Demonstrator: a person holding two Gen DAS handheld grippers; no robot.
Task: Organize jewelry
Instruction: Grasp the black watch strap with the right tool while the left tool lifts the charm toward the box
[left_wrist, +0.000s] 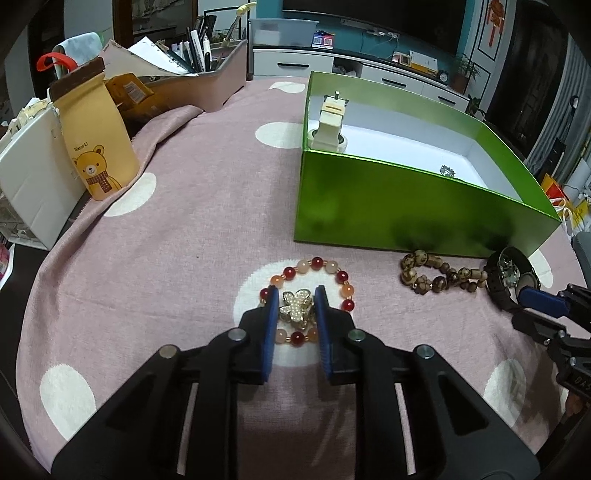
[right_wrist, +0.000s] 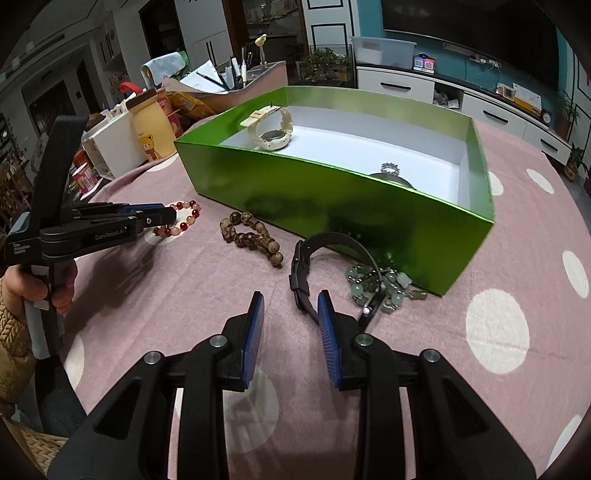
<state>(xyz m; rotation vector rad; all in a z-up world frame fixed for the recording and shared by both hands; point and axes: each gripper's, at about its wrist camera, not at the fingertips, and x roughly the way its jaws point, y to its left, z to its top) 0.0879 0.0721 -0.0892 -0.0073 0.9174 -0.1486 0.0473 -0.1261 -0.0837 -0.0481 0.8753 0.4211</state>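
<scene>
Ahead of the left gripper's fingers (left_wrist: 271, 314) the way is blocked by the green box (left_wrist: 388, 206), bare cloth (left_wrist: 166, 258) lying left.

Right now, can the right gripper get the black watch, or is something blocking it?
Probably yes. The right gripper is open, with the black watch just past its fingertips on the cloth. Nothing lies between them; the green box stands behind and the jade beads off to the side.

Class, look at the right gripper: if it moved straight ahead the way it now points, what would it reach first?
Most likely the black watch: its strap lies just ahead of the right gripper, close by one blue pad. The pale green beads and the green box sit further on. Depth is hard to judge in this fisheye view.
</scene>
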